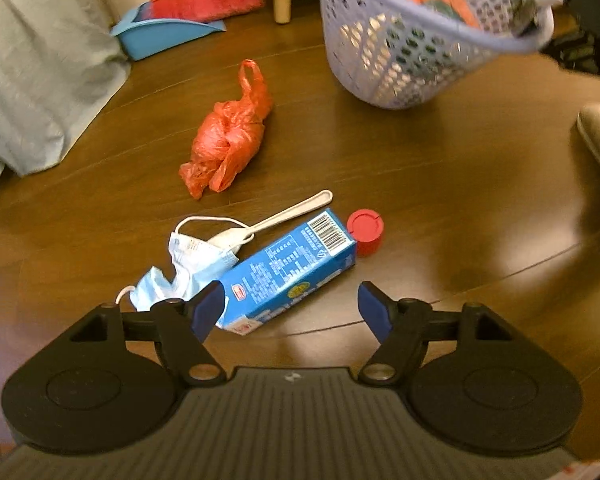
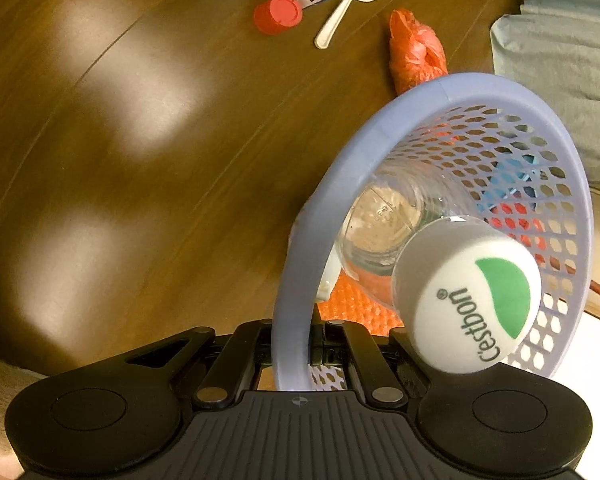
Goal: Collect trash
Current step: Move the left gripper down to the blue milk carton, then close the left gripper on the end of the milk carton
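Left gripper (image 1: 291, 307) gapes wide, empty, over the blue carton (image 1: 288, 270) on the floor, face mask (image 1: 188, 268) at its left, red cap (image 1: 366, 232) at its right; right gripper (image 2: 296, 344) clenched on the lavender basket's (image 2: 292, 300) rim, bottle (image 2: 432, 268) inside

The left wrist camera sits behind the left gripper (image 1: 291, 306), looking forward and down at the dark wooden floor (image 1: 440, 184) from fairly low, with a blue milk carton (image 1: 288, 270) just past the fingertips. The right wrist camera looks steeply down along the right gripper (image 2: 292, 354), very close to the rim of a lavender perforated plastic basket (image 2: 440, 96) (it fills the right half). Both views share the carton, a round red plastic cap (image 1: 365, 231), a white plastic spoon (image 1: 276, 218), a crumpled red plastic bag (image 1: 230, 134) and the basket, seen from roughly opposite sides.
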`<state>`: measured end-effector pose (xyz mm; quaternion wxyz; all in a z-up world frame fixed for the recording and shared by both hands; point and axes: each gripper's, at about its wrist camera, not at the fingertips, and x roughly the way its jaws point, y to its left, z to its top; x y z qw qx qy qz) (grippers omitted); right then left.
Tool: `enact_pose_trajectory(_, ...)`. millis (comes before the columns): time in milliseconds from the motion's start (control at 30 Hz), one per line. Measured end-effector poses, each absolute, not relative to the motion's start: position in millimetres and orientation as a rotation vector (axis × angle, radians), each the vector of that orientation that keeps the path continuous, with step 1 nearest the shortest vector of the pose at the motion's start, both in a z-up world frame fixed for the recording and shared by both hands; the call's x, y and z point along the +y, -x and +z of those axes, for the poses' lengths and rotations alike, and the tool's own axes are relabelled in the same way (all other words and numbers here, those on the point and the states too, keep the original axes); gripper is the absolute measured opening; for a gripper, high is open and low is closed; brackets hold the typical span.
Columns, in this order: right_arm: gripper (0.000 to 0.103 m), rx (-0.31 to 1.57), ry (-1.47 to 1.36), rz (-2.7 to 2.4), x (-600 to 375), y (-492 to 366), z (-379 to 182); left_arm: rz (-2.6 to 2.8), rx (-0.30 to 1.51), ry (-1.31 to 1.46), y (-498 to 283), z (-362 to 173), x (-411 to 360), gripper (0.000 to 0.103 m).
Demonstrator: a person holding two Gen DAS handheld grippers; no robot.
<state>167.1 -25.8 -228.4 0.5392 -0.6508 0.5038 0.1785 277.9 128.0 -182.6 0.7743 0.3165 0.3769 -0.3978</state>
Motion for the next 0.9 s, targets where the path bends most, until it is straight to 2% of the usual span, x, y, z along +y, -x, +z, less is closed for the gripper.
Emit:
enact_pose_trajectory(433,0.0,1.194,1.521,0.412,-38.1,-179.9,-226.2,-0.979,0.751,-0.933,-306.9,-228.9,99.7,0.069)
enact_pose_trajectory(700,0.0,1.187,1.505,0.416,-40.1,-177.4,-221.0,-0.997,0.887,-0.918,-324.5,-242.1,97.6,0.067)
enact_pose_trajectory(733,0.0,1.187,1.505,0.416,-39.9,-177.7,-220.5,-0.991,0.903,-0.905,-324.8,-241.3,98.6,0.065)
enact_pose_trajectory(800,0.0,1.185,1.497,0.416,-38.6,-179.6,-219.3,-0.978,0.95,-0.863,-325.6,-239.3,102.2,0.049)
enact_pose_trajectory(900,0.0,1.179,1.485,0.418,-35.1,-181.0,-217.4,-0.974,0.965,-0.815,-321.4,-235.5,108.6,0.045)
